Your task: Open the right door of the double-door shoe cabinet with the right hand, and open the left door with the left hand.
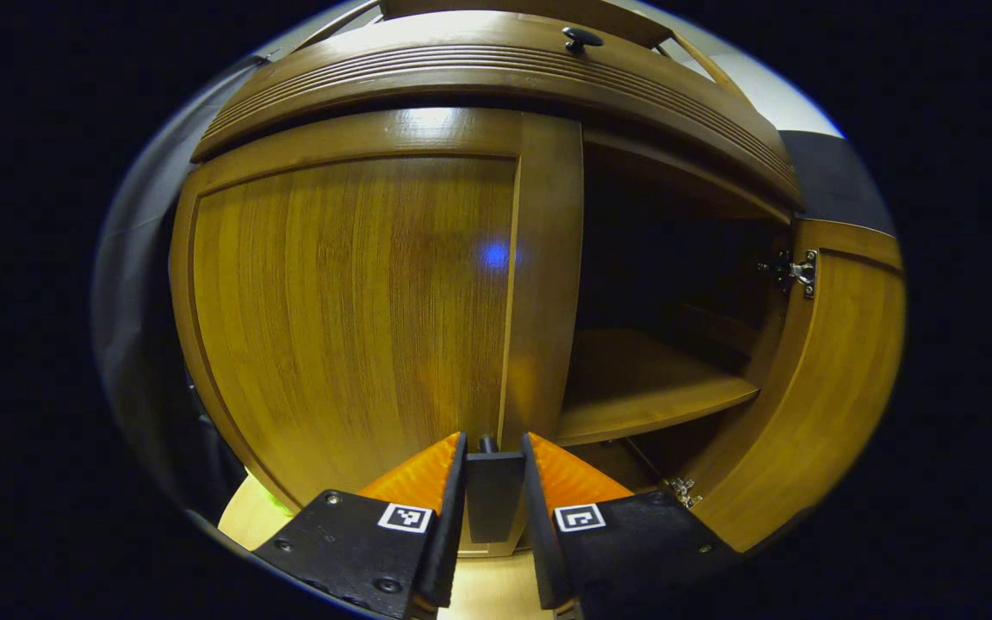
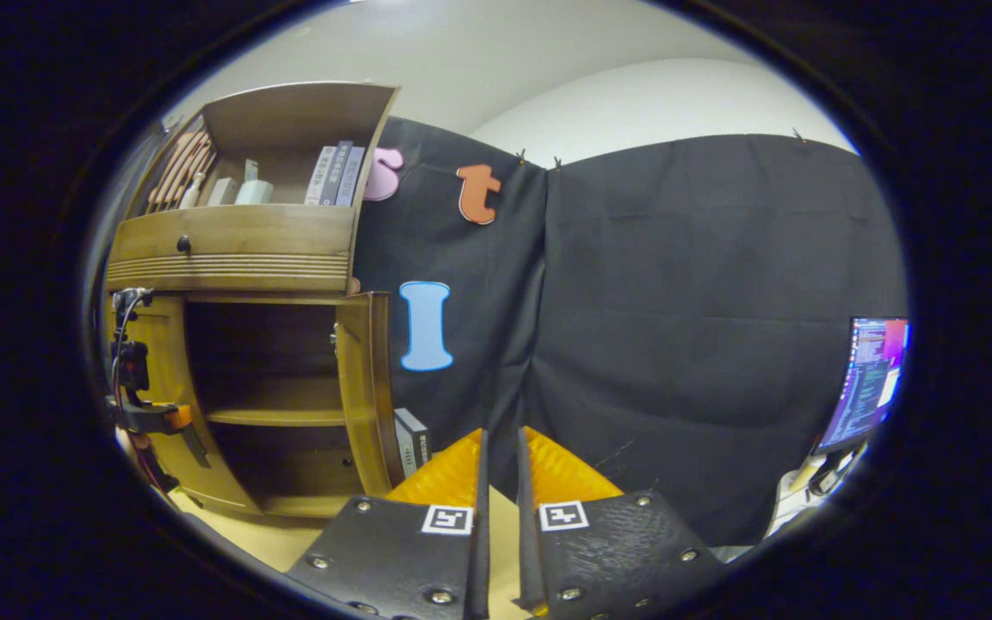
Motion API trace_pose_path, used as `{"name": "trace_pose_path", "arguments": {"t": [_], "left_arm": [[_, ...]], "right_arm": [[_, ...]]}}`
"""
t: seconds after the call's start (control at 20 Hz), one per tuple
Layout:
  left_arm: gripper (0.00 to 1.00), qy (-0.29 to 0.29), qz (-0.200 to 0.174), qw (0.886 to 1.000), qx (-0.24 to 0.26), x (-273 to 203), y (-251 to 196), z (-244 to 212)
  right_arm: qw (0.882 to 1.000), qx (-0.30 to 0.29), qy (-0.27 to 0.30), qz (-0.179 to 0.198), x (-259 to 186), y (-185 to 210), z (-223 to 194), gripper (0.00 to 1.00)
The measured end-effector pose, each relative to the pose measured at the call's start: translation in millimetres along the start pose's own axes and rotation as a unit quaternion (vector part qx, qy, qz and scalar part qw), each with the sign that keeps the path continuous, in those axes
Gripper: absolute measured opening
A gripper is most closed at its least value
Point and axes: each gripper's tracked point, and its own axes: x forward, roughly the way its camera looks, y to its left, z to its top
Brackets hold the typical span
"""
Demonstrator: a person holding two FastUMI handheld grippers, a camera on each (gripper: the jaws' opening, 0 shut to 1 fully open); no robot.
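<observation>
Left gripper (image 1: pixel 493 465) sits at the free vertical edge of the closed left door (image 1: pixel 350 310), jaws narrow around its dark handle (image 1: pixel 489 445). Right door (image 1: pixel 832 379) already swung open. Right gripper (image 2: pixel 499 456), jaws nearly together and empty, well right of the cabinet (image 2: pixel 246 258).

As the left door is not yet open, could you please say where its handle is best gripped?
Grip the dark handle low on the left door, on the stile beside the open compartment. Come from the front, fingers on either side of its flat faces, as the left gripper sits.
</observation>
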Motion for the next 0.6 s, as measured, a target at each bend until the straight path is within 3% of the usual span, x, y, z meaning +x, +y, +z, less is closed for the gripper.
{"name": "trace_pose_path", "arguments": {"t": [0.25,0.35,0.4,0.45,0.5,0.6], "left_arm": [[0.31,-0.002,0.002,1.000,0.008,-3,1,0],[0.31,-0.002,0.003,1.000,0.003,-6,1,-1],[0.36,-0.003,0.004,1.000,0.002,-9,2,-1],[0.31,-0.004,0.004,1.000,0.003,-13,2,-2],[0.36,-0.006,0.004,1.000,0.004,-16,2,-2],[0.34,-0.006,0.004,1.000,0.003,-24,2,-3]], "right_arm": [[1.000,0.006,-0.003,0.005,-6,2,3,0.14],[1.000,0.008,-0.005,0.010,-8,5,5,0.14],[1.000,0.009,-0.006,0.014,-8,7,6,0.14],[1.000,0.010,-0.007,0.017,-9,9,7,0.14],[1.000,0.010,-0.007,0.021,-10,11,8,0.14],[1.000,0.009,-0.008,0.029,-11,16,9,0.14]]}}
